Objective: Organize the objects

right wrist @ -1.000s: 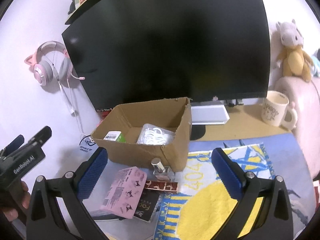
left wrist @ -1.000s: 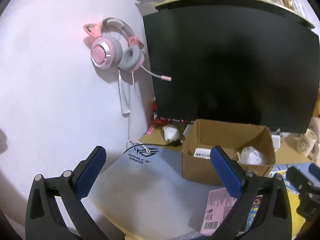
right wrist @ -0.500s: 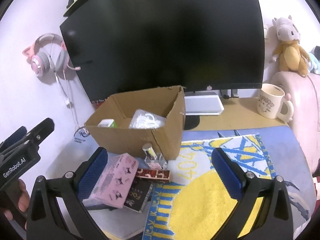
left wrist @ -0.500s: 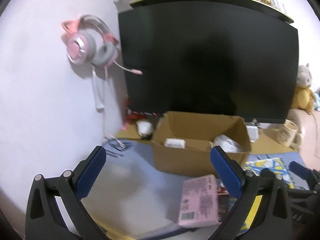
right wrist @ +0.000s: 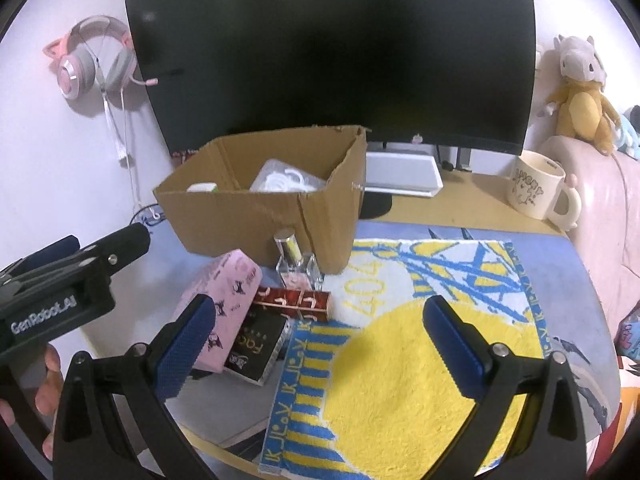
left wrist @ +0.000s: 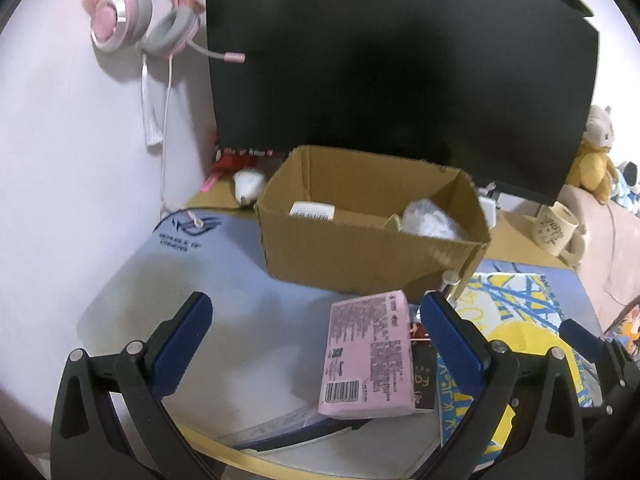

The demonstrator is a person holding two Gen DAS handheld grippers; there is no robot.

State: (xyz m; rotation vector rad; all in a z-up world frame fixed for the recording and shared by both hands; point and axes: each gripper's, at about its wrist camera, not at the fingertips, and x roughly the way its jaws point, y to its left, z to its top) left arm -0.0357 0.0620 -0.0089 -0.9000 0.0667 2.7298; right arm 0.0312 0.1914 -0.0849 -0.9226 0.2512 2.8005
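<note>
Pink is seen straight ahead of the left gripper: a pink carton lies flat with its barcode end nearest, between the spread jaws and closer to the right-hand finger, untouched by either pad. Nothing is held there; the jaws are set wide apart. Just beyond the carton, an open cardboard box is seen on the grey desk mat, with a white plastic bag inside it. From the right gripper, likewise spread wide with nothing gripped, the same carton is found ahead at the left finger, resting partly on a black box. A red strip packet lies just past that, and a clear glass bottle stands upright against the cardboard box's front wall. A yellow-and-blue towel is spread beneath the right-hand finger. Farther right, a cream mug stands well apart. Behind everything a dark monitor is seen.
</note>
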